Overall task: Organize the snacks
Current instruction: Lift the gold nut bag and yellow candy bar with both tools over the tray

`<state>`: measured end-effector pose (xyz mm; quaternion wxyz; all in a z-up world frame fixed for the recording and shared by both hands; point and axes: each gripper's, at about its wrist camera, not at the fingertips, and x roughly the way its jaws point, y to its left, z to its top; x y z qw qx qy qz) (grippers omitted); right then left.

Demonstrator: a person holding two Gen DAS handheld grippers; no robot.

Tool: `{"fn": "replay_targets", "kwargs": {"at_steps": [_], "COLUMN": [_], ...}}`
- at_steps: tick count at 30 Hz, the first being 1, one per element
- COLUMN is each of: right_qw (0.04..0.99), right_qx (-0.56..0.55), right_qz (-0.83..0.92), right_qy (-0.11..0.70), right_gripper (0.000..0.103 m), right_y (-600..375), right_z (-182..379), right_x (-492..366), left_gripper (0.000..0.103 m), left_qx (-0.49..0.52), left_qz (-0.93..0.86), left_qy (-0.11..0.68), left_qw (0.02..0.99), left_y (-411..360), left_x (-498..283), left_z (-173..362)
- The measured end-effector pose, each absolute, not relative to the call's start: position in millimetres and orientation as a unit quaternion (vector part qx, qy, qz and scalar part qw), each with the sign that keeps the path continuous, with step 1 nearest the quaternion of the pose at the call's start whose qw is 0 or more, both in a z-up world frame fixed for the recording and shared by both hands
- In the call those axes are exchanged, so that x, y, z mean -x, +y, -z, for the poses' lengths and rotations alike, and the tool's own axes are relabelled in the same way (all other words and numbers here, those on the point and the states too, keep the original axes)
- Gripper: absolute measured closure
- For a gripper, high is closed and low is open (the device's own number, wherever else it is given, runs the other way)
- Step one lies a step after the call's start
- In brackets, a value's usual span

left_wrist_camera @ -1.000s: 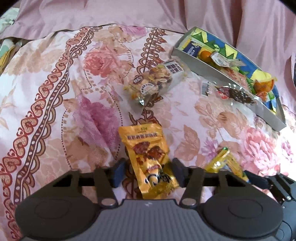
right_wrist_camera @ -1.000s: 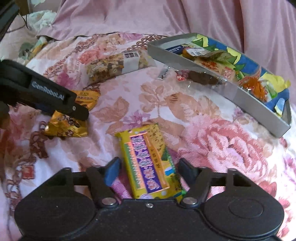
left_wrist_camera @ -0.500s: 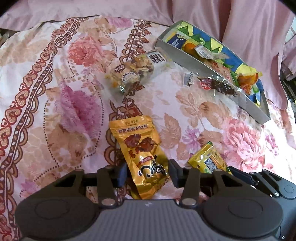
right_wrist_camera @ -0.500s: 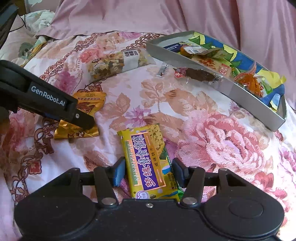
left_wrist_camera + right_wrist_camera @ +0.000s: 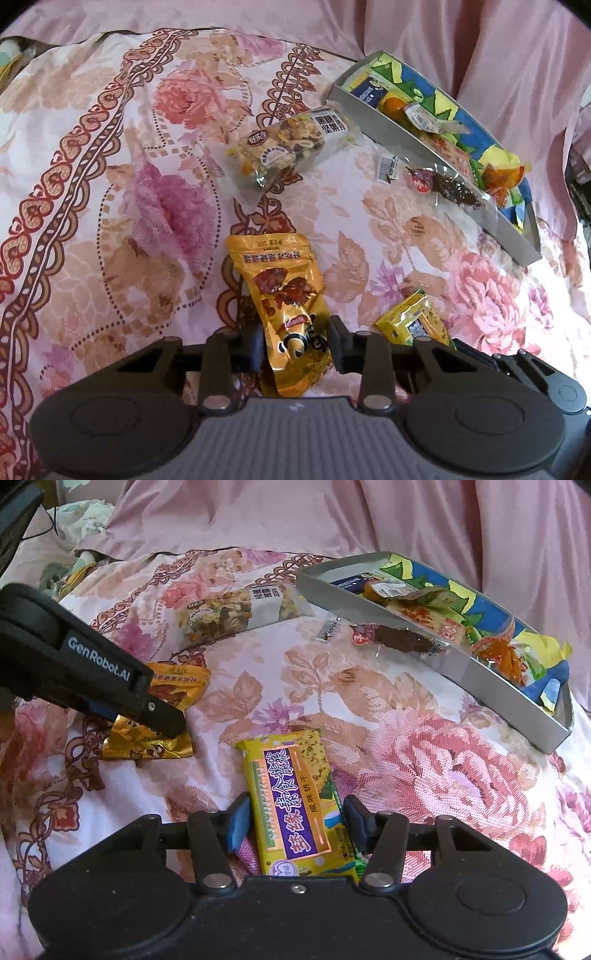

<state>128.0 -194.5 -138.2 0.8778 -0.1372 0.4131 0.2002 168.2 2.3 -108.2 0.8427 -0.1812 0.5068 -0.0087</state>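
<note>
My left gripper (image 5: 295, 345) is shut on a golden snack pouch (image 5: 280, 288) that lies on the floral bedspread; it also shows in the right wrist view (image 5: 162, 716). My right gripper (image 5: 295, 821) is shut on a yellow and purple cracker pack (image 5: 291, 794), whose tip shows in the left wrist view (image 5: 413, 325). A clear pack of mixed nuts (image 5: 288, 147) lies further back. A dark snack in clear wrap (image 5: 447, 188) lies against the grey tray (image 5: 369, 118), which holds several snacks.
The tray (image 5: 476, 675) stands at the back right on the bedspread (image 5: 110, 184). Pink fabric (image 5: 258, 517) rises behind it. A small barcode label (image 5: 386, 168) lies near the tray.
Both grippers have closed in on their packs. The left gripper's jaws went from wide apart to pressing the golden pouch. The right gripper's jaws narrowed onto the cracker pack.
</note>
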Motion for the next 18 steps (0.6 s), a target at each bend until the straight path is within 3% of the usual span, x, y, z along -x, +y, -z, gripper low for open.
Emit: {"fn": "replay_targets", "kwargs": {"at_steps": [10, 18], "right_qw": [0.883, 0.884], "right_qx": [0.223, 0.224], "right_qz": [-0.205, -0.194], "right_qy": [0.358, 0.360], "right_gripper": [0.049, 0.049], "right_y": [-177, -176], "right_z": [139, 141], "right_x": [-114, -117], "left_gripper": [0.080, 0.080], "left_qx": [0.182, 0.170], "left_qz": [0.028, 0.046], "left_qy": [0.493, 0.483], "left_qw": [0.851, 0.858], "left_y": [-1, -8], "left_x": [-163, -161], "left_z": [99, 93]}}
